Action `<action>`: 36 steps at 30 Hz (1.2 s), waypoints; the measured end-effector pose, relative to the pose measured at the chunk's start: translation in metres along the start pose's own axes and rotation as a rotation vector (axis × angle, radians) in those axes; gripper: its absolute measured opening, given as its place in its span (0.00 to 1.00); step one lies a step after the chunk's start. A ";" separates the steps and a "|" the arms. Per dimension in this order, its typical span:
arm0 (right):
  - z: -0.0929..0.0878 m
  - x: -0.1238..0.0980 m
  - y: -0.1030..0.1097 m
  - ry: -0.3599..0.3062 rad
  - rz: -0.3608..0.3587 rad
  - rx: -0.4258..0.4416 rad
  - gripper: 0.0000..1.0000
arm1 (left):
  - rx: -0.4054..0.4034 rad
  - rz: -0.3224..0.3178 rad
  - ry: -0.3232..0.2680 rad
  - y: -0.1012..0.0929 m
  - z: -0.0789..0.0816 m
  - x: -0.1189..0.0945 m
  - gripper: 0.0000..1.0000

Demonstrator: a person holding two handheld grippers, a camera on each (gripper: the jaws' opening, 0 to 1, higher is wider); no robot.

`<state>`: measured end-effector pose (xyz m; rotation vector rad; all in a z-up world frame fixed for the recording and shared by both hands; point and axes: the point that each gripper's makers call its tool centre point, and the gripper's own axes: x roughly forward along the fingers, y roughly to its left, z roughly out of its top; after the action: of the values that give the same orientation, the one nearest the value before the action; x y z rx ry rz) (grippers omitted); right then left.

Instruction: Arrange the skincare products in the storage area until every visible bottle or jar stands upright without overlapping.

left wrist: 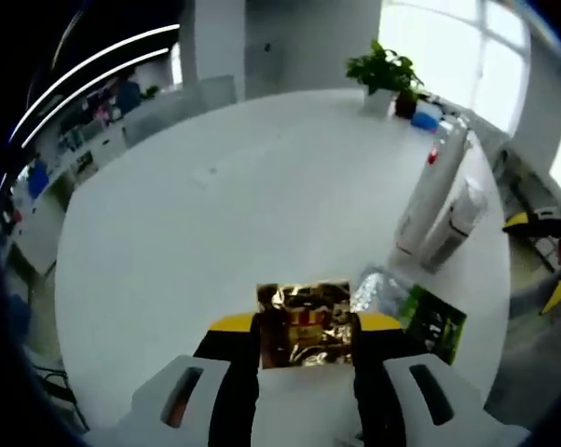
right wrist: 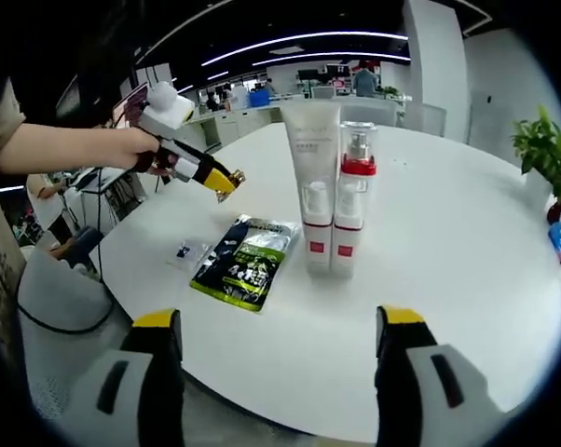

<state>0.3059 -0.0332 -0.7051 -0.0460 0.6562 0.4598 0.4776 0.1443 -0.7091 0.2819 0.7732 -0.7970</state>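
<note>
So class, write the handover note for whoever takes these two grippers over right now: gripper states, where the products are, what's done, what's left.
Left gripper: shut on a gold foil sachet, held above the white table.
Right gripper: open, holding nothing, facing the products from the table edge.
Standing upright, side by side: white tube and red-capped pump bottle.
Lying flat on the table: green-and-black pouch and a small clear packet beside it.
Done: tube and bottle stand. Left: place the sachet without overlap, tidy the flat packs.
</note>
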 end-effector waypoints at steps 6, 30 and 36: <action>0.005 -0.003 0.007 -0.010 0.007 -0.009 0.85 | -0.005 0.008 0.004 -0.007 -0.011 -0.009 0.35; 0.010 -0.007 0.017 -0.031 0.051 -0.031 0.84 | -0.069 0.048 -0.011 -0.041 -0.044 -0.043 0.35; 0.008 -0.006 0.017 -0.022 0.057 -0.041 0.84 | -0.077 0.067 -0.034 -0.045 -0.045 -0.052 0.35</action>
<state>0.2992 -0.0188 -0.6931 -0.0606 0.6280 0.5281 0.3985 0.1639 -0.7006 0.2240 0.7571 -0.7057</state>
